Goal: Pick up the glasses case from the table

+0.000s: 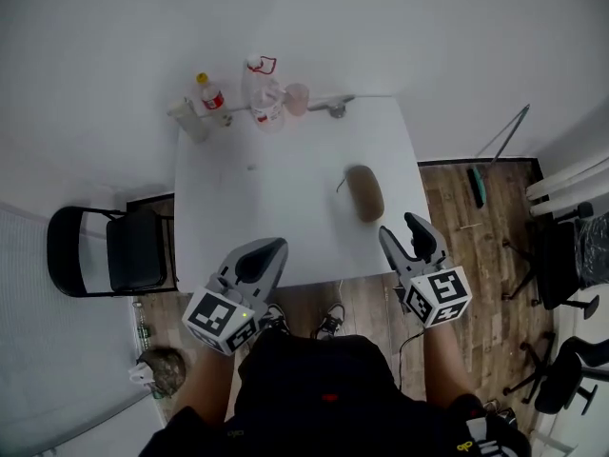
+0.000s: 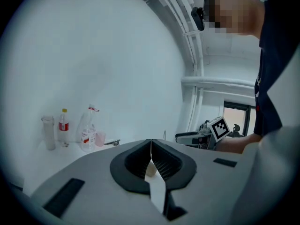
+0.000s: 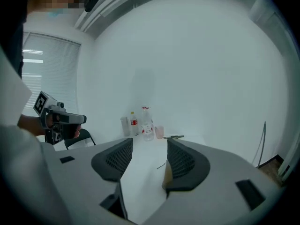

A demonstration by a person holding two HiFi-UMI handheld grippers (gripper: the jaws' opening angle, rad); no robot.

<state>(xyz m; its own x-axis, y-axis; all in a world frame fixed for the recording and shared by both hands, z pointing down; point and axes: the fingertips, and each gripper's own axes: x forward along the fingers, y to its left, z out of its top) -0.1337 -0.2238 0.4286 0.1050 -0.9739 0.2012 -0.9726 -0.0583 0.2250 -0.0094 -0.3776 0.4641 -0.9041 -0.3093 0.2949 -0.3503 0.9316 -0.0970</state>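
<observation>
The glasses case [image 1: 364, 192] is a brown oval lying on the right half of the white table [image 1: 247, 208], with a thin dark cord at its left end. My right gripper [image 1: 400, 227] hovers just off the table's near right corner, short of the case. Its jaws stand open with nothing between them. In the right gripper view [image 3: 150, 146] a tan sliver of the case [image 3: 166, 173] shows beside the right jaw. My left gripper [image 1: 274, 248] is over the table's near edge, with its jaws shut and empty [image 2: 151, 143].
Along the table's far edge stand a clear tumbler [image 1: 188, 118], a small red-labelled bottle [image 1: 211, 93], a large clear bottle [image 1: 265, 97], a pink cup [image 1: 297, 98] and a metal item [image 1: 333, 107]. A black chair [image 1: 114, 250] stands to the left and office chairs [image 1: 571, 255] to the right.
</observation>
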